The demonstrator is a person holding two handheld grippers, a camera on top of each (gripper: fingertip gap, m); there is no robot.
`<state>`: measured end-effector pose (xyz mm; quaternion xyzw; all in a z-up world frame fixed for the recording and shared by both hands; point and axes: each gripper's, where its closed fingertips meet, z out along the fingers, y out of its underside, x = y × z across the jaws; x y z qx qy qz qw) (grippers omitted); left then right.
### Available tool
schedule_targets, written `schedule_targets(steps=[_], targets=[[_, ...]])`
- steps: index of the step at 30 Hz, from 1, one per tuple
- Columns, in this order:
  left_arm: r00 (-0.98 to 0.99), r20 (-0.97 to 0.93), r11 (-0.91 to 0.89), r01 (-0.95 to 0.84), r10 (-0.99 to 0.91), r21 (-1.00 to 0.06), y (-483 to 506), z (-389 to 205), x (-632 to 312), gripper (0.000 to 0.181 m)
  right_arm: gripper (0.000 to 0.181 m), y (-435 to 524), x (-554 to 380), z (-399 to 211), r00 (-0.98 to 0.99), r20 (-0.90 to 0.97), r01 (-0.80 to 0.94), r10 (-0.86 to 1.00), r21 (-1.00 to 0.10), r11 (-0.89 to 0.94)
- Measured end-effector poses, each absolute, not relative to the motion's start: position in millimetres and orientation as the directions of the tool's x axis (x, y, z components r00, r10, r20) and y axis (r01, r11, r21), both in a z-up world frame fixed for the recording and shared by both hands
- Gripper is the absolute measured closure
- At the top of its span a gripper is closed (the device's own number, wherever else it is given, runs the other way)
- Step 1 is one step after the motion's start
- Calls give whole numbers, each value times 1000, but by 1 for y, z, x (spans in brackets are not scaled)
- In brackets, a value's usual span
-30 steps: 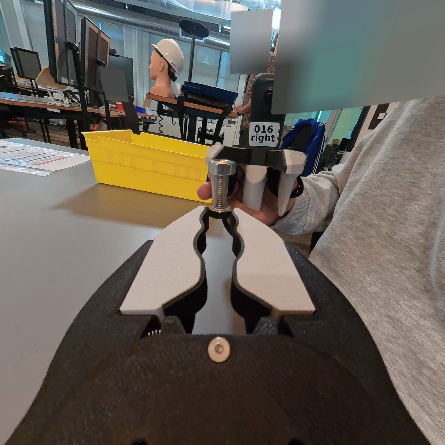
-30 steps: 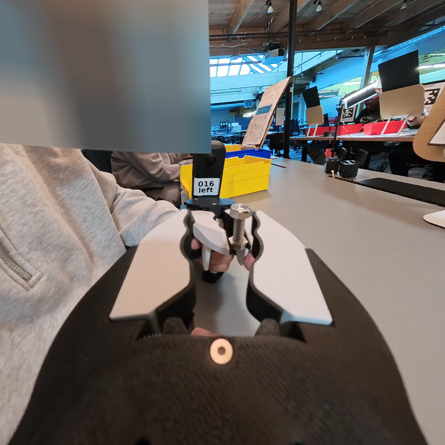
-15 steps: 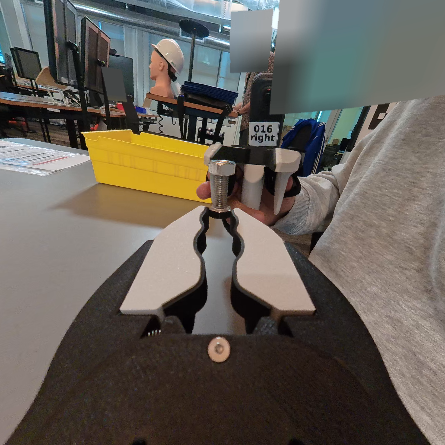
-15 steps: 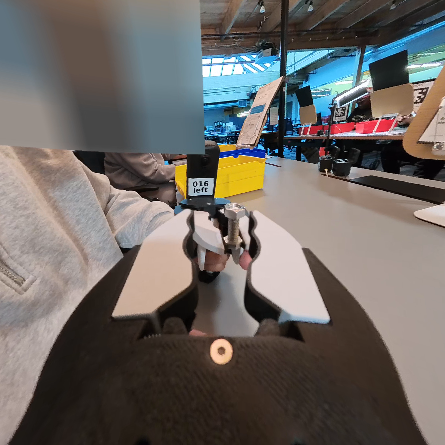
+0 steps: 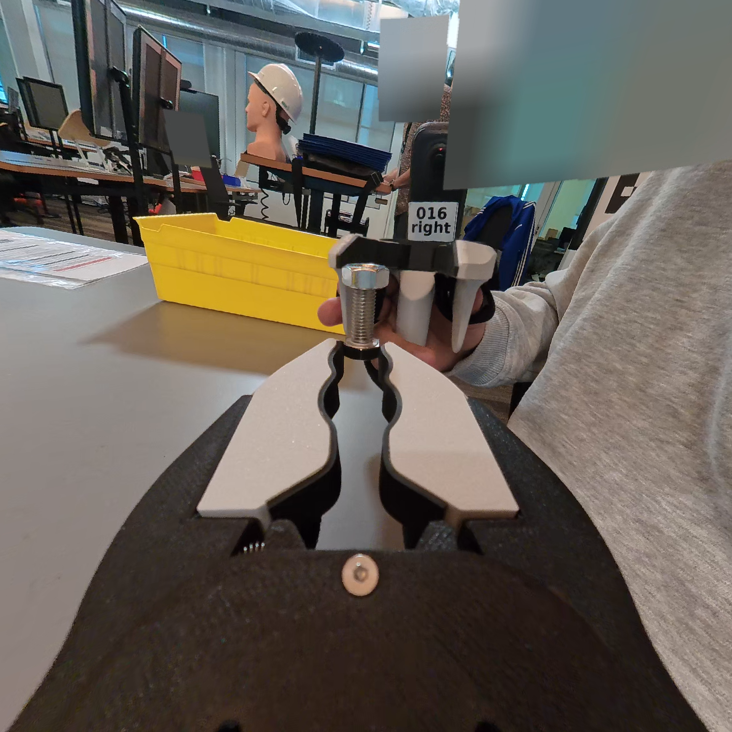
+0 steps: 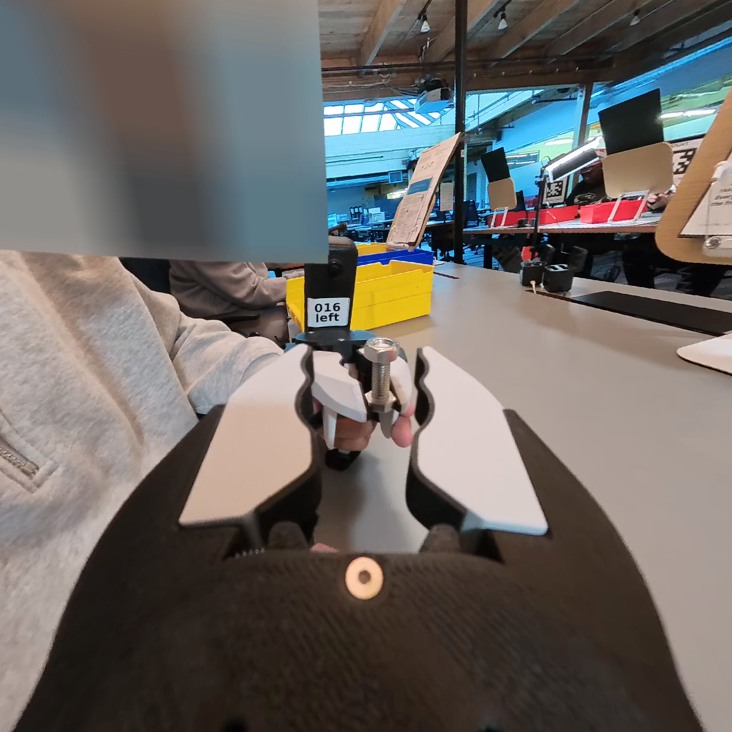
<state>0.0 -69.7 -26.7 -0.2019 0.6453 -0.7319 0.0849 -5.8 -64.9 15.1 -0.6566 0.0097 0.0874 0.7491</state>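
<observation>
Steel hex bolt (image 5: pixel 361 307): upright, nut end clamped in left gripper (image 5: pixel 359 354); rigid, probably heavy, slick. Right gripper (image 6: pixel 361 382) spread apart beside bolt, empty.

yellow bin (image 5: pixel 237 269), grey table (image 5: pixel 79 396), hard hat (image 5: pixel 281 89)

Even, bright daylight came from the windows (image 5: pixel 344 111) and skylights (image 6: pixel 368 119); the yellow bin (image 5: pixel 237 269) cast a soft shadow (edges bowed by wide-angle distortion).
</observation>
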Motion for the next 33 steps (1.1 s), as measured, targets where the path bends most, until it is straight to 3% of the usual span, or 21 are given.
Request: schedule_targets(steps=[2, 6, 8, 10, 15, 21, 24, 29, 33], targets=[[-904, 187, -153, -137, -385, -979, -70, -27, 0, 164, 133, -63, -12, 13, 983, -117, -133, 144, -986, 105], [-903, 190, -156, -139, -386, -978, -69, -26, 1, 164, 159, -64, -23, 10, 981, -65, -79, 184, -994, 71], [-903, 189, -157, -138, -386, -978, -69, -26, 1, 164, 161, -64, -23, 10, 981, -64, -77, 181, -995, 68], [-904, 187, -154, -136, -385, -979, -69, -26, 0, 164, 158, -64, -18, 11, 986, -65, -78, 155, -994, 80], [-904, 187, -153, -137, -384, -979, -70, -26, 0, 164, 131, -63, -10, 15, 987, -100, -114, 122, -987, 116], [-903, 191, -157, -140, -386, -978, -69, -26, 1, 164, 157, -65, -20, 13, 979, -90, -107, 183, -990, 87], [-903, 190, -157, -139, -385, -978, -70, -26, 1, 164, 154, -65, -16, 14, 983, -90, -106, 158, -989, 101], [-903, 189, -155, -138, -385, -978, -70, -26, 1, 164, 129, -63, -9, 15, 987, -100, -115, 123, -986, 119], [-901, 190, -157, -139, -390, -978, -69, -26, 2, 164, 139, -62, -18, 12, 982, -88, -105, 166, -990, 93]])
